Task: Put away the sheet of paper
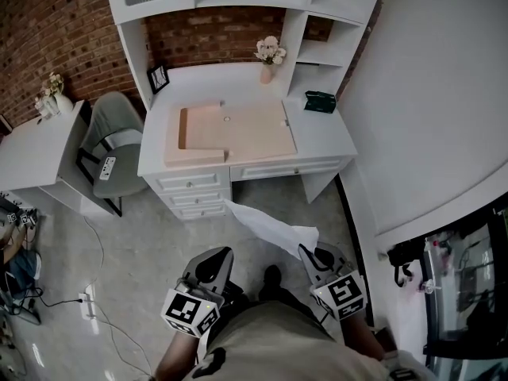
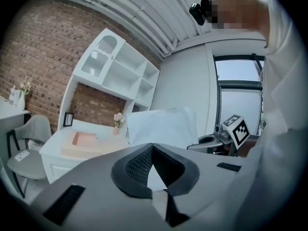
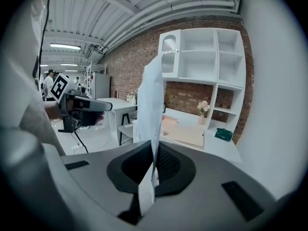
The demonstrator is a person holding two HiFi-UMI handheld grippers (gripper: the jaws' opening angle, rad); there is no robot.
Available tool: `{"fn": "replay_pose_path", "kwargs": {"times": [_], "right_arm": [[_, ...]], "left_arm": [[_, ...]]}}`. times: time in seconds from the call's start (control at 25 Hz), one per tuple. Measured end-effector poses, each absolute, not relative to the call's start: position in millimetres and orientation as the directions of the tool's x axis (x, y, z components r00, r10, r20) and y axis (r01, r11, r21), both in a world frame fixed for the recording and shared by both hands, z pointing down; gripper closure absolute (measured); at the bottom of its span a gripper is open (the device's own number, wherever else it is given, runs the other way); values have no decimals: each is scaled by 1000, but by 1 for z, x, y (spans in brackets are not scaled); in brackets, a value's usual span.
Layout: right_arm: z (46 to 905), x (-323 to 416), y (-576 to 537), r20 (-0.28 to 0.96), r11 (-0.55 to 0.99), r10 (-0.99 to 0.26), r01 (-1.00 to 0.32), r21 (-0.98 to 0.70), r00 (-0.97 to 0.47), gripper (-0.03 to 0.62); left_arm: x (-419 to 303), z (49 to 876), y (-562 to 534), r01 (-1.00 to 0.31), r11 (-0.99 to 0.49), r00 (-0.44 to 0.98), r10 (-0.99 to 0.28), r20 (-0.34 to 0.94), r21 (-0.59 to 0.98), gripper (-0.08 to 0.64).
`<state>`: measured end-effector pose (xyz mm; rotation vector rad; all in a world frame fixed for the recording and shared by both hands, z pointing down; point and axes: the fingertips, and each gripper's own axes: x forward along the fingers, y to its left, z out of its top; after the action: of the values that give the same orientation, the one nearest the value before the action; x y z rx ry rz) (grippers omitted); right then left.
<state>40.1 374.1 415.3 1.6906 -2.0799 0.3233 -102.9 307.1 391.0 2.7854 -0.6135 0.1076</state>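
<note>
Right gripper [image 3: 154, 163]: its jaws are pressed shut on one edge of the sheet of paper [image 3: 151, 105]
Sheet of paper: it sticks out from the right gripper's jaws, up and forward, away from the person. Its far end hangs free and touches nothing
Long side of the sheet: it runs from the jaws out toward the desk [image 1: 317, 133] and leans a little over to the left gripper's side
Left gripper [image 2: 153, 149]: its jaws are together at the tips with nothing between them. It sits beside the right gripper, and the sheet floats ahead of it and to its right, not touching it
Desk: well ahead of both grippers, with a tan board [image 1: 238, 129] lying on top and drawers [image 1: 190, 185] below
Nearer hand: the right one, since it has the sheet
Next move, my guess: carry the sheet straight forward to the desk, free end first. Where it goes there I cannot tell
Watch out: the sheet is thin and held by one edge, so it may flop or bend on the way
</note>
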Motion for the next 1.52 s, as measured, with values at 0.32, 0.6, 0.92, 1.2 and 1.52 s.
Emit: {"fn": "replay_pose_path", "kwargs": {"times": [0.32,0.6,0.92,1.2,1.52], "right_arm": [[421,85,349,452,233,-876,-969,84,-172,565],[421,139,332,432,211,-887,-976,63,-164,565],[415,201,306,395,230,-896,-973,20,-203,565],[415,246,283,356,274,-884,-953,-129,-302,565],[422,268,267,319,284,-875,-920,-270,-364,565]], "left_arm": [[-68,393,282,-454,-850,890,-425,162,267,545],[-22,391,264,-465,-847,883,-420,212,257,545],[34,394,249,-494,-834,863,-436,255,245,545],[77,393,240,-536,-810,839,-480,258,238,545],[99,395,224,-561,-802,818,-497,291,208,544]]}}
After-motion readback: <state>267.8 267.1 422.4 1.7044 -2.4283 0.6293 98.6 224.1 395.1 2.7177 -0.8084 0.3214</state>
